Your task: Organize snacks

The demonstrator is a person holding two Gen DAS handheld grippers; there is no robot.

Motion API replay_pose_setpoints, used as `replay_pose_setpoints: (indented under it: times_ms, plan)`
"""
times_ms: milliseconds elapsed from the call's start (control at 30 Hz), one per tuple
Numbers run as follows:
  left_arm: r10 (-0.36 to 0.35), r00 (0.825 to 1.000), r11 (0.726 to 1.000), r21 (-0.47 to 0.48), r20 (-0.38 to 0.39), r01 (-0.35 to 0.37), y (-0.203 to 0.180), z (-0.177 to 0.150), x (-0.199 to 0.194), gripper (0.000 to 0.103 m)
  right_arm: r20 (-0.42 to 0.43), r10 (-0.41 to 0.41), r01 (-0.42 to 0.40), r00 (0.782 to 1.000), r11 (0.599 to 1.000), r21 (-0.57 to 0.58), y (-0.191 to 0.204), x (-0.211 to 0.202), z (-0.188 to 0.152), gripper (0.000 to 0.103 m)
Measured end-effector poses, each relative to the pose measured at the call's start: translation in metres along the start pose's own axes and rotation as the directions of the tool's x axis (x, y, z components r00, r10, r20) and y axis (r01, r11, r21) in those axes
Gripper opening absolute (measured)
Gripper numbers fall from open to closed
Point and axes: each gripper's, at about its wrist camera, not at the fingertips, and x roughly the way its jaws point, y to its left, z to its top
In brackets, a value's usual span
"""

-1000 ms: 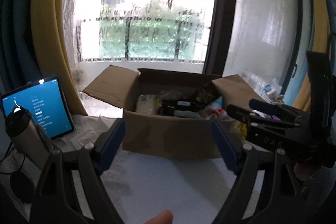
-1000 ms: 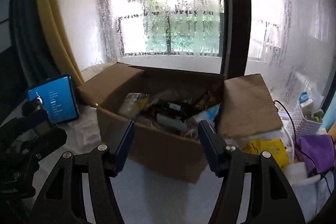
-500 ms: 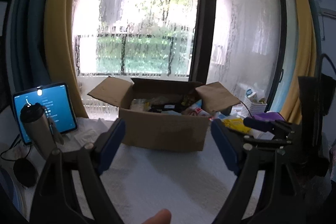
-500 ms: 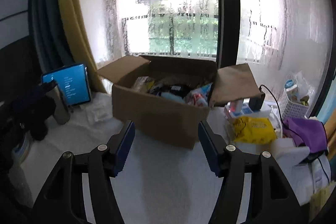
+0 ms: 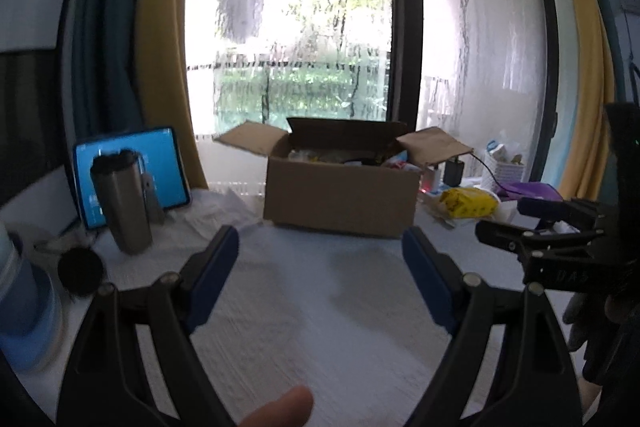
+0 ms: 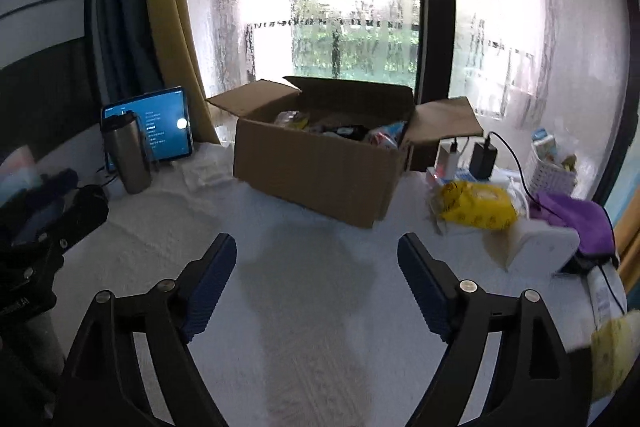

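Left gripper: fingers wide apart, empty, touching nothing. Right gripper: same, spread and empty. Box of snacks far centre on cloth, flaps open.

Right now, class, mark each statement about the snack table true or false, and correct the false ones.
1. The cardboard box is open, with packets inside. True.
2. The left tool grips a snack. False: it is open and empty.
3. The metal tumbler stands in front of the tablet. True.
4. The yellow packet lies inside the box. False: it lies on the table beside it.
5. The right tool is open. True.
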Motion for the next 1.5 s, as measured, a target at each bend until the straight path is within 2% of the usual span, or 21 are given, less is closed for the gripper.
replay_pose_setpoints:
  times_ms: [167,300,367,567,733,867,1100,1500]
  plan:
    - [0.009,1.000,1.000,-0.024,0.019,-0.008,0.002,-0.013,-0.020,0.085,0.044,-0.008,0.007,0.999,0.999,0.036,-0.001,-0.027,-0.017,0.087]
    - [0.008,0.998,0.999,-0.043,0.065,-0.006,0.003,-0.015,-0.038,0.085,0.085,-0.058,0.053,0.995,0.997,0.061,-0.006,-0.048,-0.027,0.087]
    - [0.003,0.995,1.000,-0.023,0.101,-0.001,-0.001,-0.014,-0.047,0.085,0.102,-0.085,0.080,0.991,0.995,0.058,-0.008,-0.055,-0.029,0.087]
    - [0.012,0.983,0.999,0.048,0.183,-0.021,-0.018,-0.004,-0.066,0.085,0.194,-0.142,0.124,0.971,0.987,0.101,-0.016,-0.089,-0.032,0.087]
    - [-0.017,0.979,1.000,0.019,0.201,0.014,-0.026,0.011,-0.073,0.085,0.270,-0.174,0.147,0.947,0.982,0.118,-0.017,-0.111,-0.029,0.087]
    - [0.054,0.964,0.996,0.058,0.259,-0.072,-0.034,0.019,-0.078,0.085,0.291,-0.184,0.155,0.939,0.981,0.120,-0.017,-0.117,-0.026,0.087]
    - [-0.004,0.961,0.999,0.043,0.277,-0.008,-0.029,0.021,-0.089,0.085,0.296,-0.191,0.162,0.936,0.979,0.121,-0.014,-0.125,-0.028,0.087]
    - [-0.027,0.951,0.999,0.045,0.307,0.013,-0.030,0.019,-0.110,0.085,0.314,-0.182,0.156,0.932,0.982,0.106,-0.004,-0.137,-0.028,0.087]
